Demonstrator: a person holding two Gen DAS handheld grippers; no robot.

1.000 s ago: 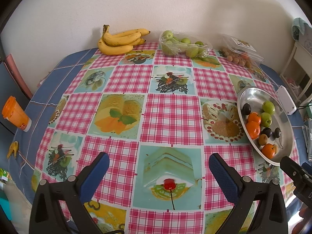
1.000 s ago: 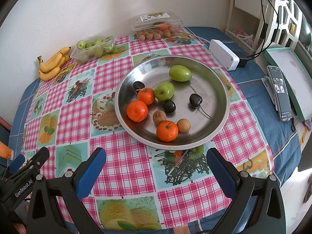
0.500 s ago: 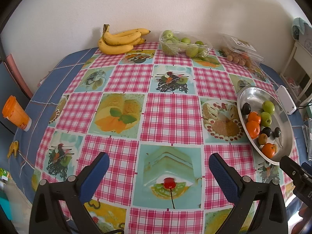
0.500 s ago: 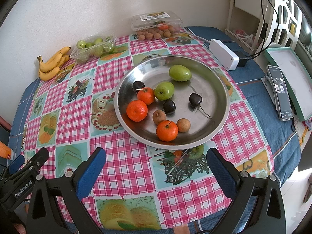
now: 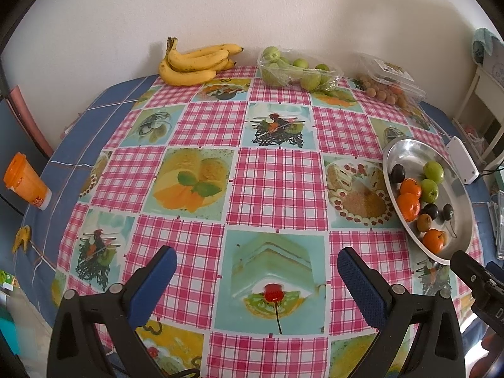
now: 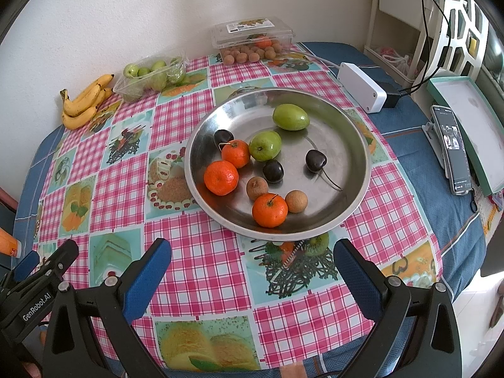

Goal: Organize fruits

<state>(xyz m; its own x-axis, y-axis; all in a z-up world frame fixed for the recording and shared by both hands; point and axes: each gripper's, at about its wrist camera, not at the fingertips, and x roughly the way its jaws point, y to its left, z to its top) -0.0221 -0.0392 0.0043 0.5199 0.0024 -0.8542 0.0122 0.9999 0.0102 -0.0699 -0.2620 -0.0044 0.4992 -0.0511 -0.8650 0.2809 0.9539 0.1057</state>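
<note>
Currently both the left claw (image 5: 256, 278) and right claw (image 6: 252, 271) hover spread wide and empty over the desk (image 6: 201, 261), near the steel fruit plate (image 6: 352, 201).

The left gripper (image 5: 256, 272) and right gripper (image 6: 252, 264) look alike: black plastic arms, round silver screws, and blue textured pads (image 6: 146, 278). White "GenRobot.AI" lettering marks the left gripper's black side.
</note>
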